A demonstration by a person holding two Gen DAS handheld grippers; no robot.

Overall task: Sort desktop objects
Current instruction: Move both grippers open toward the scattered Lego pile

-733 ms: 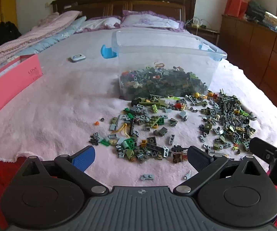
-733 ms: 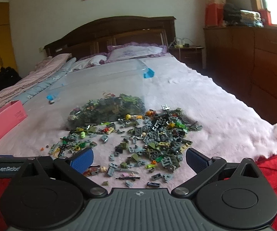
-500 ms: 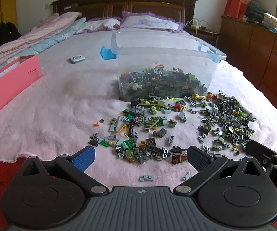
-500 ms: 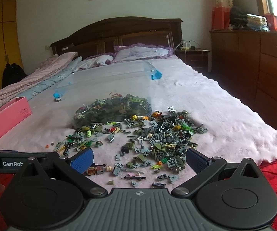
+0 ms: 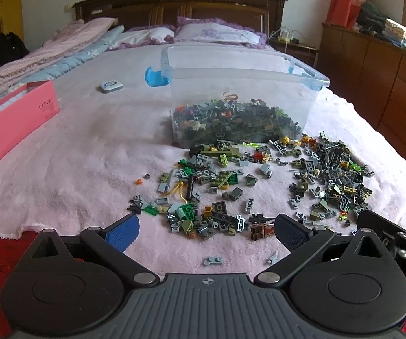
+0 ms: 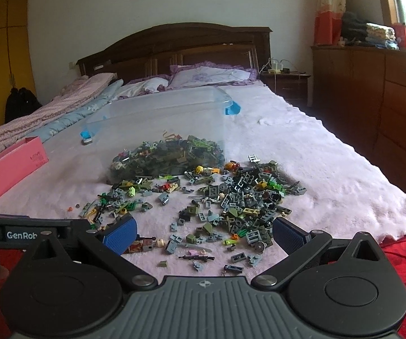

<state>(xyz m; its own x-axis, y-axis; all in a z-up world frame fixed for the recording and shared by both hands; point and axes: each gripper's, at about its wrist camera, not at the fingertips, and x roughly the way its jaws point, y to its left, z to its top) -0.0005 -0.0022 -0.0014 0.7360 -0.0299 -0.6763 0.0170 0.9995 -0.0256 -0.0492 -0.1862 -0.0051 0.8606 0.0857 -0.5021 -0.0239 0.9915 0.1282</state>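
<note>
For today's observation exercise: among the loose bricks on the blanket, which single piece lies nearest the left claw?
The flat grey two-stud plate, lying alone on the pink blanket between the open left claw fingers, closer than the main scatter of bricks.

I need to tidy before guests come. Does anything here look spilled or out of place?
Yes. Small building bricks lie scattered loose over the pink blanket, just in front of the clear plastic bin, which already holds a heap of them. Neither gripper holds any.
</note>
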